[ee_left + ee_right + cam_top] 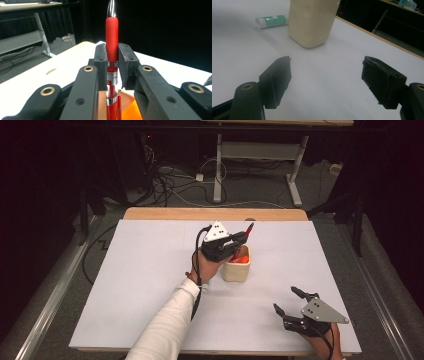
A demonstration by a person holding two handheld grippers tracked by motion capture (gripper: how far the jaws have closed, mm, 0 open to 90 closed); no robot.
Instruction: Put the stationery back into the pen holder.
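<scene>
High view shows the left gripper (pixel 239 241) held above a cream-coloured cup (pixel 236 268) that stands near the middle of the white counter (pixel 140 285). Its jaws are clamped on a red pen (pixel 243 239), which slants up and to the right, its upper end clear of the gripper and its lower part down at the cup's mouth, where something orange shows inside. Left gripper view gives the grip close up: the two black pads (pixel 126 65) press the pen's red rubber sleeve from both sides, the pen (pixel 112 47) standing upright between them with its silvery tip at the top. Below the jaws the cup's pale rim and the orange contents appear. Near the counter's front right corner the right gripper (pixel 289 304) rests low, well apart from the cup, with its jaws spread wide and nothing between them. Right gripper view looks across bare counter to the cup (pixel 311 22); just beside it lies a small white and green tube (pixel 272 21).
</scene>
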